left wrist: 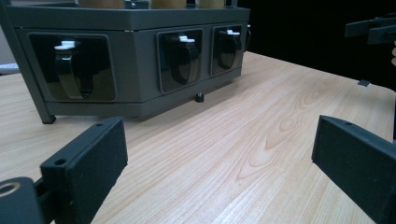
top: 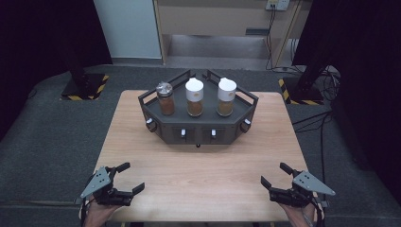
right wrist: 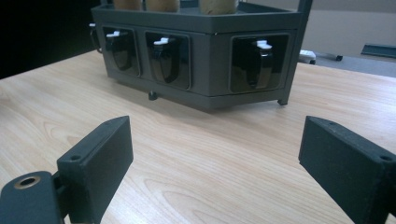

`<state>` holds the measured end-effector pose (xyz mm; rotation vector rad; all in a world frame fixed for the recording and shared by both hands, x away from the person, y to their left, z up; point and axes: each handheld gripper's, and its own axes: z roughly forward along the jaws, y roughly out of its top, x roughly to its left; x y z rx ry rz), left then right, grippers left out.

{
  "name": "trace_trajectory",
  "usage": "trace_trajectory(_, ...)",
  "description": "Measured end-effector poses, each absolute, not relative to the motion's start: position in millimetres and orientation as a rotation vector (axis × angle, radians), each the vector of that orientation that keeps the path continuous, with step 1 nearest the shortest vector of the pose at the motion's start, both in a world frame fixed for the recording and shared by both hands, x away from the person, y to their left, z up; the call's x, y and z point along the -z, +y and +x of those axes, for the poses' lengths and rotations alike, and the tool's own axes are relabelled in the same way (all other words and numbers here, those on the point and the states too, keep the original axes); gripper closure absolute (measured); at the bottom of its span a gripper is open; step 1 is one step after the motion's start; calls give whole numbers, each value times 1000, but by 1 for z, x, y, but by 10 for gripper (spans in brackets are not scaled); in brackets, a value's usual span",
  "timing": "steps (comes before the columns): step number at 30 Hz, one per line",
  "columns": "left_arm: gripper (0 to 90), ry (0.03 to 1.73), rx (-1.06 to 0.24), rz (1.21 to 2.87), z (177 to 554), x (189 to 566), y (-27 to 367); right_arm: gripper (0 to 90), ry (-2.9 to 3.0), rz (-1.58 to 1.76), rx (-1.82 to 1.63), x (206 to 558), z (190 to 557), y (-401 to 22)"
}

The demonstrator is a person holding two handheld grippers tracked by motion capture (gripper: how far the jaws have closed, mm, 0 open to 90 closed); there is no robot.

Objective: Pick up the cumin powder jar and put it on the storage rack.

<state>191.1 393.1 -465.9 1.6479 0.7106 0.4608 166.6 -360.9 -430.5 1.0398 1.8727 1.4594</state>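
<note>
Left hand-held gripper (top: 131, 178) and right hand-held gripper (top: 273, 174) both released, jaws wide, grasping nothing, low over near counter (top: 198, 165) edge. Rack (top: 198, 127) with three jars (top: 195, 98) well apart.

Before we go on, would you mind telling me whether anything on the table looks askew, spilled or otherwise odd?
Nothing is spilled or tipped. Three jars stand upright in a row on the dark rack. The one difference: the left jar has a clear, silvery top, while the middle jar and right jar have white caps.
</note>
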Motion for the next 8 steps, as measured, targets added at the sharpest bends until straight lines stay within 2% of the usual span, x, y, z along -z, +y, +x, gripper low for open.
trace_trajectory(8, 25, 704, -459, 1655, 192, 466, 392, 96, 1889, 1038, -1457, 430, 168, -360)
